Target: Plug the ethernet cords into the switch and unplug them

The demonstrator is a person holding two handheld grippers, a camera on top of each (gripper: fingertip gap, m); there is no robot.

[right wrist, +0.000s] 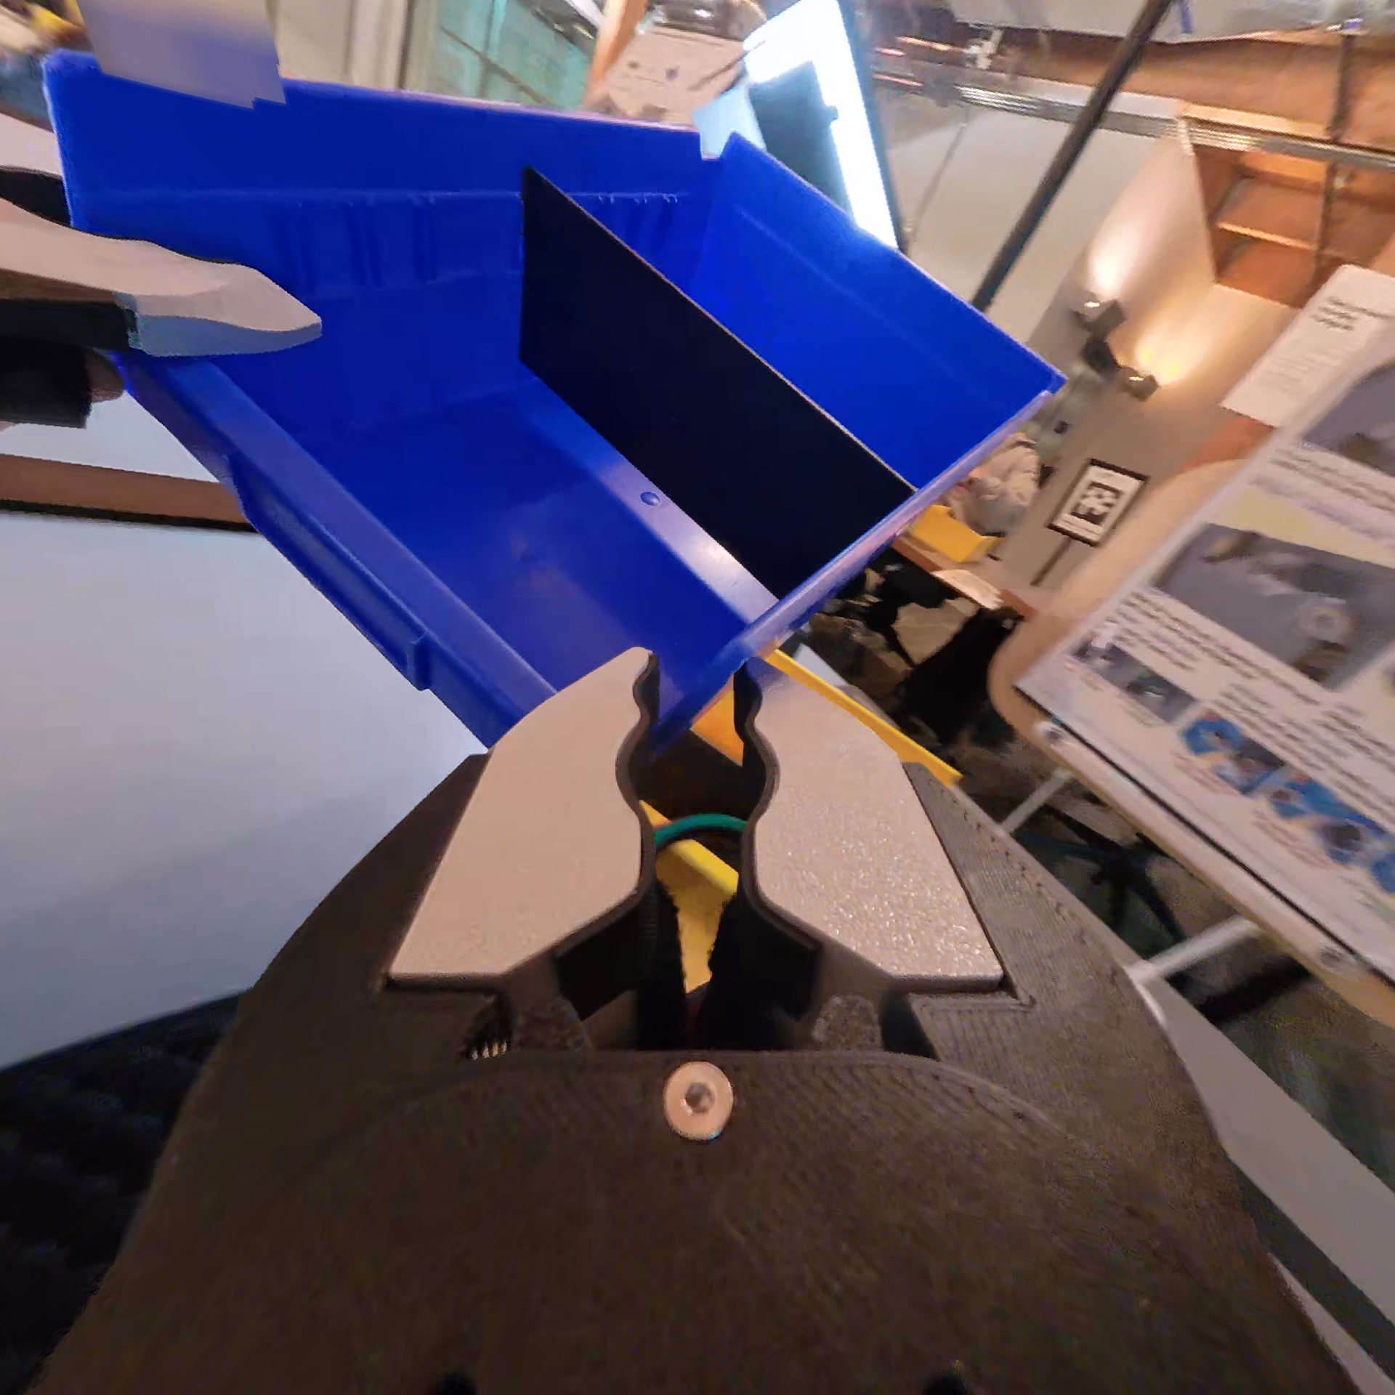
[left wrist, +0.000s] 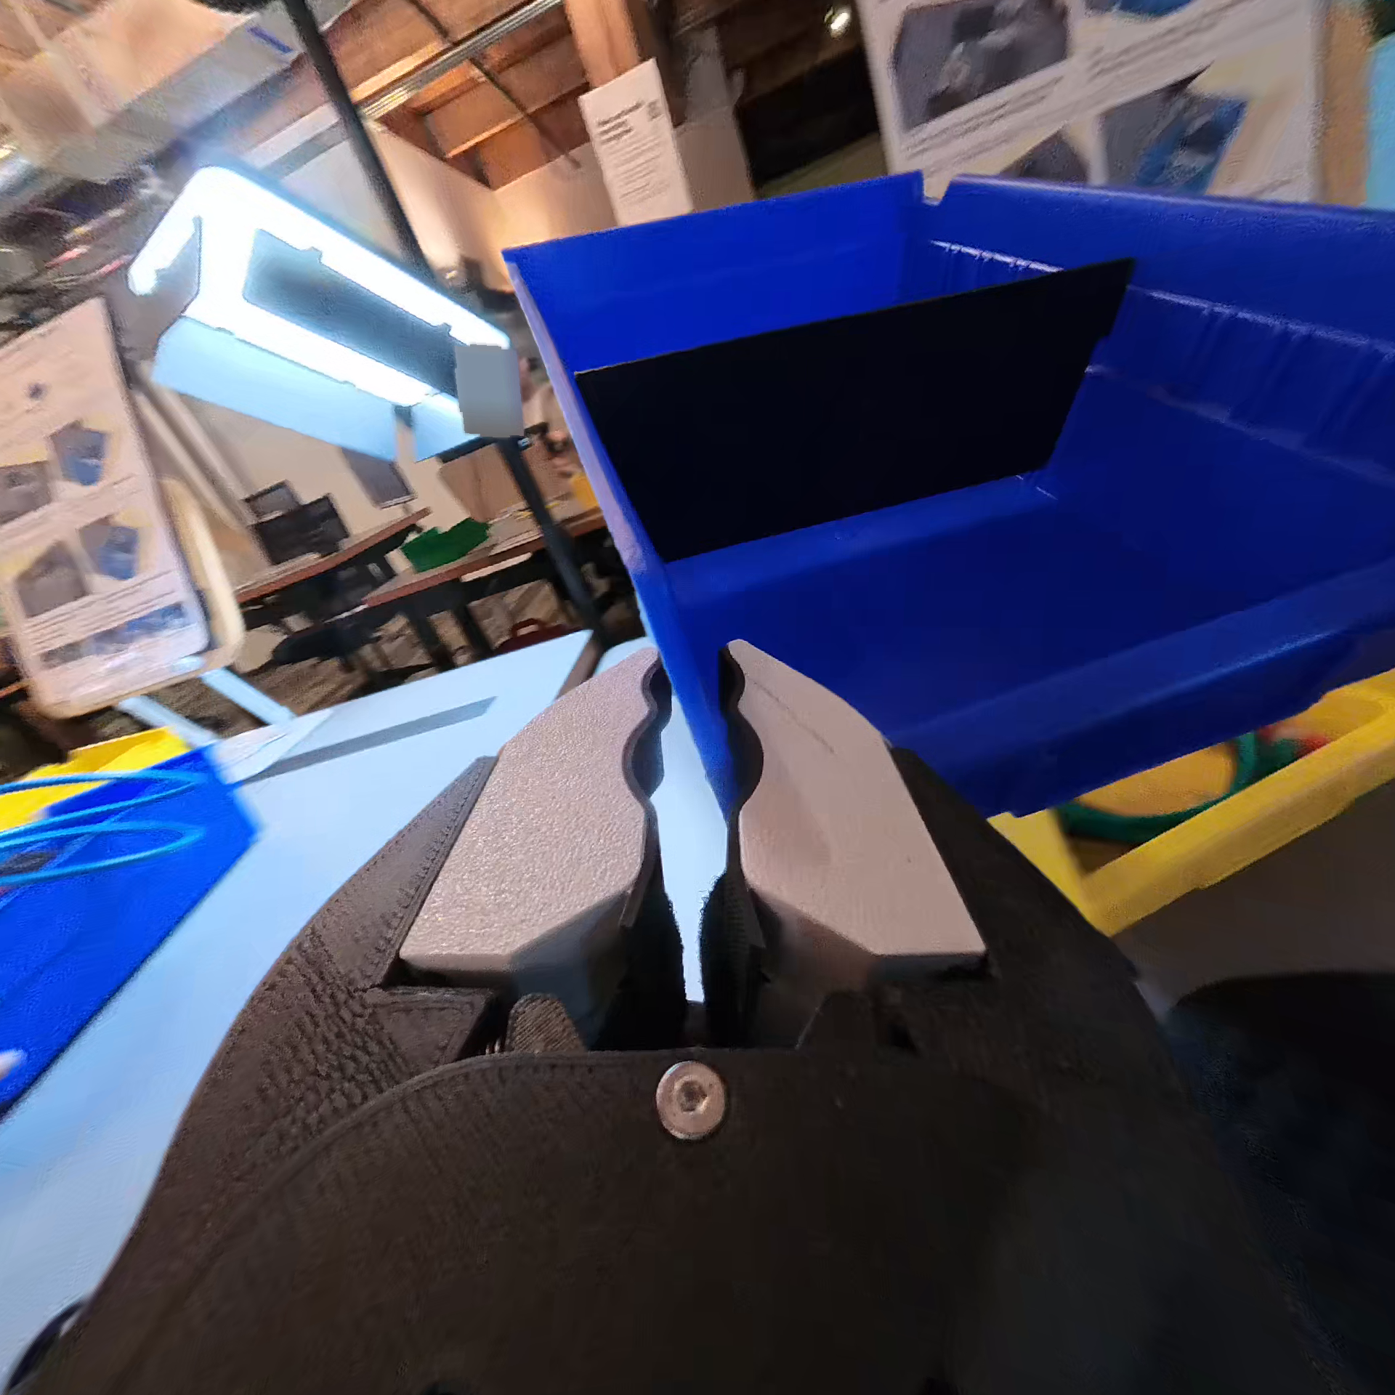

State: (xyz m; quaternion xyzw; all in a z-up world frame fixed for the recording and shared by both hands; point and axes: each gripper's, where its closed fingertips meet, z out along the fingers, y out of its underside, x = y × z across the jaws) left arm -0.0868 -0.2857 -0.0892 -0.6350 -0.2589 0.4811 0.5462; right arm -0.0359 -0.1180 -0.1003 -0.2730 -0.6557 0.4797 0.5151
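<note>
A blue plastic bin (left wrist: 1057,604) with a black divider (left wrist: 830,423) hangs tilted above the white table (left wrist: 377,792). What shows of its inside is empty. My left gripper (left wrist: 694,679) is shut on one end wall of the bin. My right gripper (right wrist: 694,679) is shut on the opposite wall of the same bin (right wrist: 491,528). A finger (right wrist: 226,309) of the left gripper shows at the far rim in the right wrist view. Blue cords (left wrist: 98,823) lie coiled in a second blue bin (left wrist: 113,906) at left. No switch is in view.
A yellow bin (left wrist: 1177,845) with a green cord (left wrist: 1132,823) sits under the lifted bin; it also shows in the right wrist view (right wrist: 698,883). A lit lamp (left wrist: 302,302) hangs over the table. A poster board (right wrist: 1245,642) stands to the right. Tip to tip, the grippers are about 20 centimeters apart.
</note>
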